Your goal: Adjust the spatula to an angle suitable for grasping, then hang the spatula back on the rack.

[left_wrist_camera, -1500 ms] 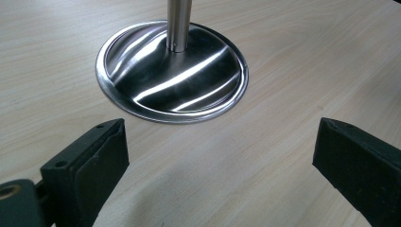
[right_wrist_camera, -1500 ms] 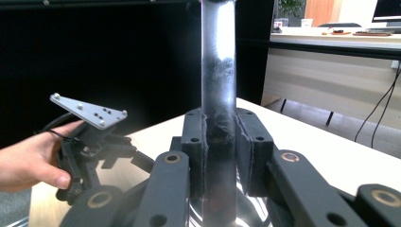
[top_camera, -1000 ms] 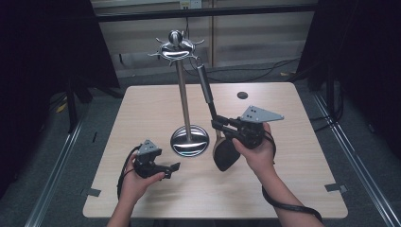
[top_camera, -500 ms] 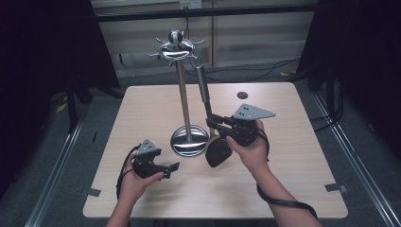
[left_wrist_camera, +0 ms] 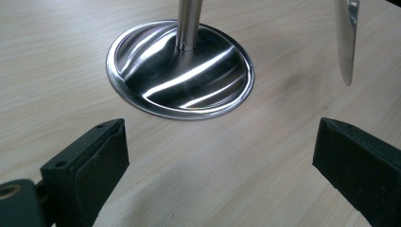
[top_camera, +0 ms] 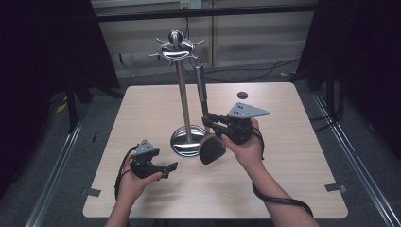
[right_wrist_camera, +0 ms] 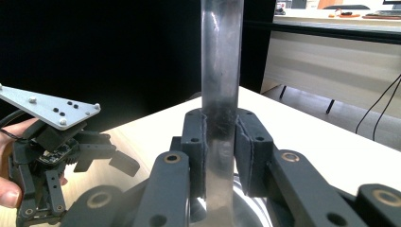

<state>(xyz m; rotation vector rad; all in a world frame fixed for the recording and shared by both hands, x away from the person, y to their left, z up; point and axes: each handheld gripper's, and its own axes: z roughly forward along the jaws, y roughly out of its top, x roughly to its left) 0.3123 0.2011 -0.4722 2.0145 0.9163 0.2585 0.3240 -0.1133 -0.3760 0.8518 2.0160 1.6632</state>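
Steel handle clamped between black pads: my right gripper [top_camera: 211, 122] is closed on the shaft of a ladle [top_camera: 203, 101], and in the right gripper view I see both pads pressed flat against the polished handle [right_wrist_camera: 221, 94] from either side. From the high view, the ladle slants from the spiky top of a chrome stand [top_camera: 182, 90] down to its dark bowl [top_camera: 211, 149], which sits low over the wooden surface [top_camera: 293, 156], just beside the stand's round base [top_camera: 182, 141]; I cannot tell whether the bowl touches the wood, nor whether the handle's upper end is hooked on the stand. My right hand [top_camera: 246, 144] holds that gripper to the right of the pole. My left gripper [top_camera: 169, 169] hovers low near the front left of the surface, jaws wide apart with nothing between them; its own view looks across bare wood at the shiny base [left_wrist_camera: 179, 68] and at the thin edge of the ladle [left_wrist_camera: 346, 40] hanging at the upper right. My left hand [top_camera: 130, 182] rests close to the near edge, well apart from the stand.
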